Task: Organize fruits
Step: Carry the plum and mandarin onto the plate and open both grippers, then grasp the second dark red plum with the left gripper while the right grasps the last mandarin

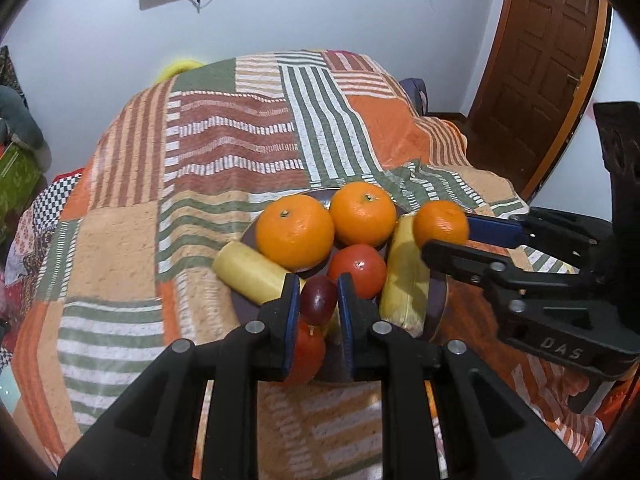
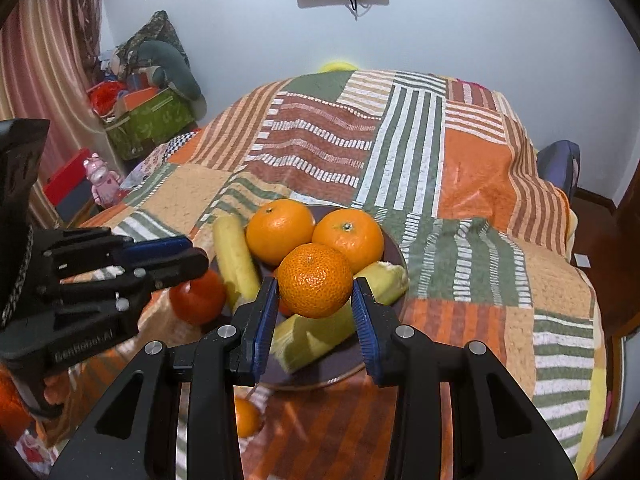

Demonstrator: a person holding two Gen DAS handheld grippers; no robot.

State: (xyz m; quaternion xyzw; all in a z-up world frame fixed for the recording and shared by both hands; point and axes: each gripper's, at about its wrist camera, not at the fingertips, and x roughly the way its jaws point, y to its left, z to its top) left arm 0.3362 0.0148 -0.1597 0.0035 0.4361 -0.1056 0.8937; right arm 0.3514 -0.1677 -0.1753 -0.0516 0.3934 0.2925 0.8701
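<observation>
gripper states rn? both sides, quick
Left gripper: shut on the dark red plum, over the plate.
Right gripper: shut on the small orange, held above the plate.

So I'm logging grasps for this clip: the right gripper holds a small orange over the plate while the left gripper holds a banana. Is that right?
Not quite. The left gripper holds a dark red grape, not a banana; the left wrist view shows it between the blue pads. The rest stands: the right gripper holds the small orange over the plate.
</observation>
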